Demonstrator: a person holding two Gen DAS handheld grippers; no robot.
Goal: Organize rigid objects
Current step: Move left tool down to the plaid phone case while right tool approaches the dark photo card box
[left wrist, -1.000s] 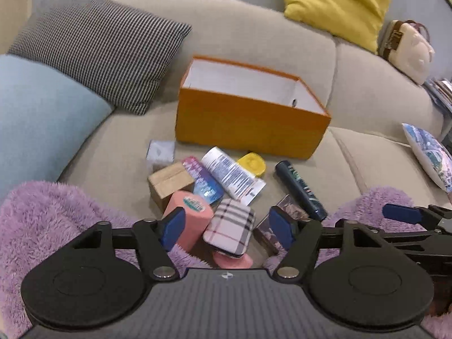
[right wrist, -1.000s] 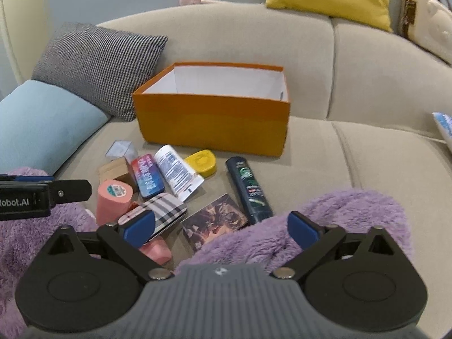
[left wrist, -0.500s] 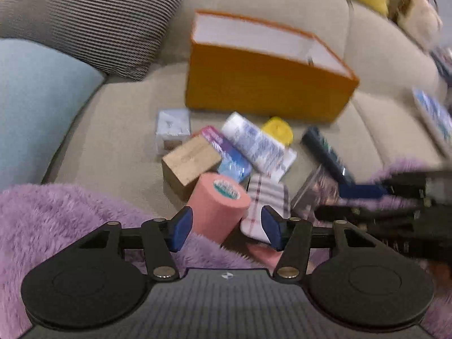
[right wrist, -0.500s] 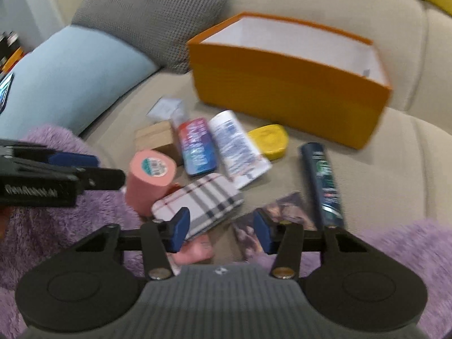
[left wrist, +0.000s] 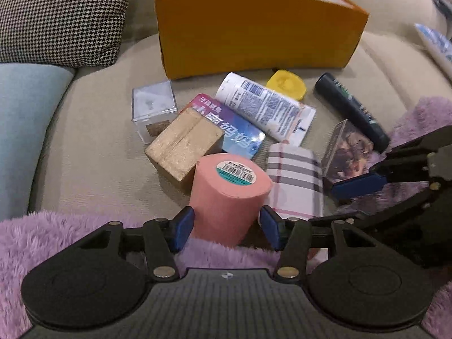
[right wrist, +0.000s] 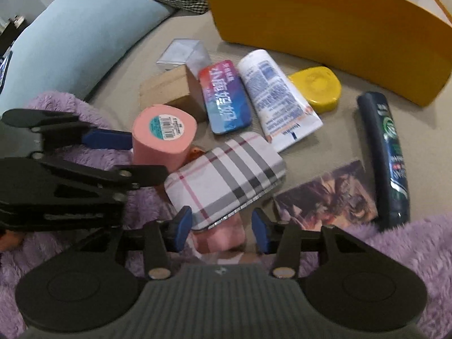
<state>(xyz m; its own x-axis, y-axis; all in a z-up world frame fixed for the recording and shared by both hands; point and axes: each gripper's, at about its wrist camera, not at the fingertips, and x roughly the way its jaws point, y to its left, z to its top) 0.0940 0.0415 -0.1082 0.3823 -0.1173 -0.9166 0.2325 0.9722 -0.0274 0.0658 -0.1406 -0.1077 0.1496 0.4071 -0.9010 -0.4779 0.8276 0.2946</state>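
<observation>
Several rigid objects lie on the sofa seat before an open orange box (left wrist: 254,28). My left gripper (left wrist: 226,227) is open, its pads on either side of an upright pink roll (left wrist: 228,195), close but not clearly pressing. My right gripper (right wrist: 221,230) is open, its pads straddling the near end of a plaid case (right wrist: 226,180) with a pink object (right wrist: 223,237) beneath it. The right gripper also shows in the left wrist view (left wrist: 358,186), and the left gripper in the right wrist view (right wrist: 107,138) beside the pink roll (right wrist: 161,135).
Around them lie a cardboard block (left wrist: 183,147), clear cube (left wrist: 154,107), colourful tin (left wrist: 234,130), white tube (left wrist: 265,107), yellow case (left wrist: 288,84), dark bottle (left wrist: 353,110) and picture card (left wrist: 347,152). Purple fluffy blanket (left wrist: 56,234) covers the near edge. Cushions (left wrist: 28,107) sit left.
Both grippers have moved forward and down to the pile. The left now brackets the pink roll; the right brackets the plaid case. Both jaws have narrowed.
</observation>
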